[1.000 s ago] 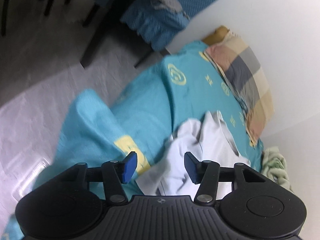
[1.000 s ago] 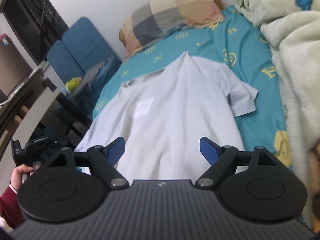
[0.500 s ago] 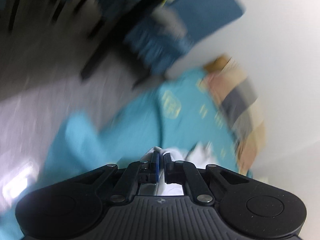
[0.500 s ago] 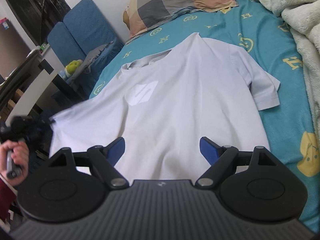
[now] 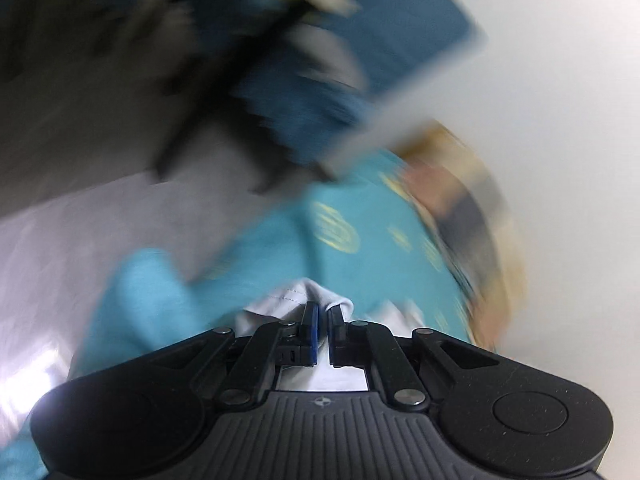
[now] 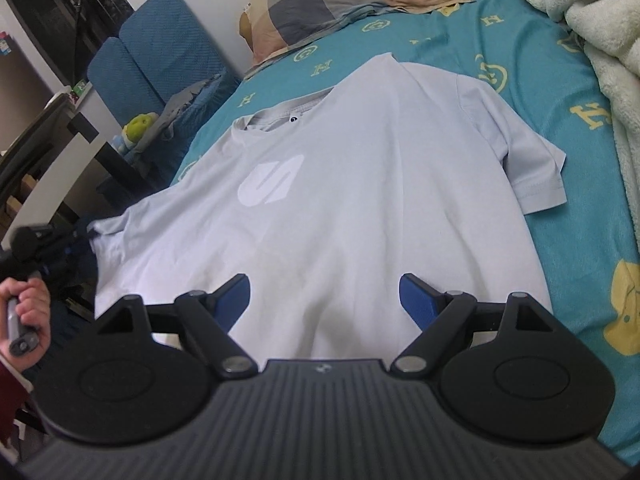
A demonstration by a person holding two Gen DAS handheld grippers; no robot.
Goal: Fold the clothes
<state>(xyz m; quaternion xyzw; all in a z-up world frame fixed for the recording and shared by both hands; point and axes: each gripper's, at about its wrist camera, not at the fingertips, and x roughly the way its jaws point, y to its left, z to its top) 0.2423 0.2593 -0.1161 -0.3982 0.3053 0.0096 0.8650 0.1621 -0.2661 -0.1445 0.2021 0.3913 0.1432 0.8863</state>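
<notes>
Pinching a bunched fold of the white T-shirt (image 5: pixel 298 298), the left gripper (image 5: pixel 323 334) has its blue-padded fingers (image 5: pixel 313 330) drawn nearly together with the cloth clamped between them. Everything beyond them in the left wrist view is smeared by motion blur; only the teal bedsheet (image 5: pixel 260 256) with yellow prints and a checked pillow (image 5: pixel 472 216) against the pale wall can be made out.

Over on the other side, the right gripper (image 6: pixel 325 296) hovers with its fingers (image 6: pixel 416 294) spread wide apart, holding nothing, just above the lower part of the shirt. From there the T-shirt (image 6: pixel 340 200) lies face up and mostly flat along the bed, its collar toward the pillow (image 6: pixel 352 0) and a pale logo (image 6: pixel 270 180) on the chest. One short sleeve (image 6: pixel 532 168) rests flat on the bedsheet (image 6: pixel 580 220); the opposite sleeve is pulled out past the bed's edge toward the left gripper (image 6: pixel 24 248), which is seen there gripped by a hand (image 6: pixel 28 312) with a red cuff at the wrist. A fluffy pale-green blanket (image 6: pixel 600 40) is heaped along the far side of the bed, and a blue chair (image 6: pixel 160 52) stands by the wall beyond the near edge.
</notes>
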